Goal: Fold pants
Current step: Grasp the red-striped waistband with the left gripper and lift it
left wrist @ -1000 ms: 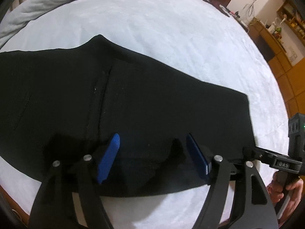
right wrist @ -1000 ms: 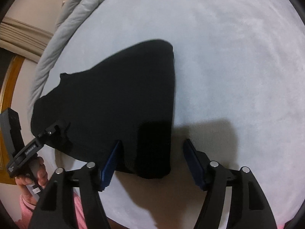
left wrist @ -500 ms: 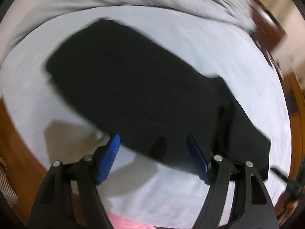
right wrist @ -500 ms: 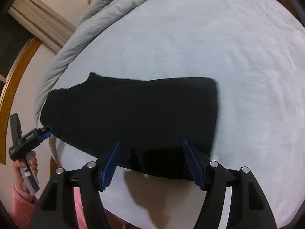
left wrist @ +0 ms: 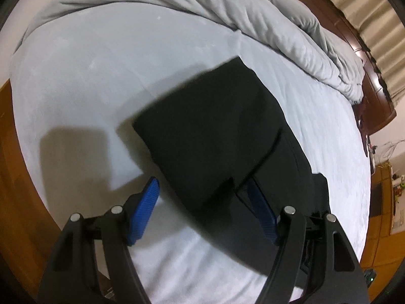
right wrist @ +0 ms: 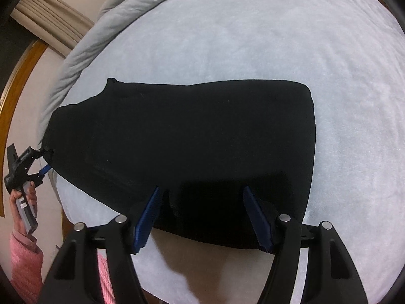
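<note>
Beyond the black pants (left wrist: 217,126), a bunched grey duvet (left wrist: 291,27).

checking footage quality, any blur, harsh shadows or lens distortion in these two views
Left wrist view: the pants have soft, smeared edges, and a hard dark shadow lies on the bed sheet. Right wrist view: sharp, though the pants are featureless black. Both views: fisheye bending and dark corners.

Pants (right wrist: 192,147): folded, flat on bed sheet (right wrist: 253,38), centre frame in right wrist view. Duvet (right wrist: 106,30): bunched along sheet's upper-left edge. Left gripper (right wrist: 38,167): far left, at pants' left end.
</note>
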Demonstrator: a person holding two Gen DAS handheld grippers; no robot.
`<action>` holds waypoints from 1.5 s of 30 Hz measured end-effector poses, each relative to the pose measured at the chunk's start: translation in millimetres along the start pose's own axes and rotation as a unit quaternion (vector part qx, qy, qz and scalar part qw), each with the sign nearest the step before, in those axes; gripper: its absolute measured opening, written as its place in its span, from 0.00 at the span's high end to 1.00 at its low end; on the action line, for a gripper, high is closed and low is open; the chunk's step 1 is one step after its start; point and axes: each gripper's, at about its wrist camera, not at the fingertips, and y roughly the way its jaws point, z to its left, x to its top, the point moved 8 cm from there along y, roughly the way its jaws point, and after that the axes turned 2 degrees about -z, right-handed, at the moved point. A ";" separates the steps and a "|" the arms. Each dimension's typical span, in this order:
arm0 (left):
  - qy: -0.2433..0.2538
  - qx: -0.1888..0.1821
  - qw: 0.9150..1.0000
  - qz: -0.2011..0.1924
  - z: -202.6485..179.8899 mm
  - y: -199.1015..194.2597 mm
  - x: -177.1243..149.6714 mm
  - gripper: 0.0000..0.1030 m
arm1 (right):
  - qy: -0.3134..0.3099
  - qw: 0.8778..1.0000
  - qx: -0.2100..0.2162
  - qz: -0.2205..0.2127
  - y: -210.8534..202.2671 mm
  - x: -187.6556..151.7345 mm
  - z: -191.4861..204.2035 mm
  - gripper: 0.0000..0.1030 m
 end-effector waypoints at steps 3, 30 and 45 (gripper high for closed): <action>-0.007 0.008 1.000 -0.002 10.3 1.1 7.9 0.30 | -0.001 1.000 0.000 0.000 0.1 -0.5 -1.4 0.34; -0.040 -0.041 0.998 0.029 1.2 38.2 42.6 0.27 | -0.017 1.000 0.009 0.001 7.8 -1.9 0.9 0.30; -0.022 -0.040 0.999 -0.013 -22.6 23.2 49.7 0.82 | -0.022 1.000 0.019 -0.002 9.4 -2.3 -1.2 0.29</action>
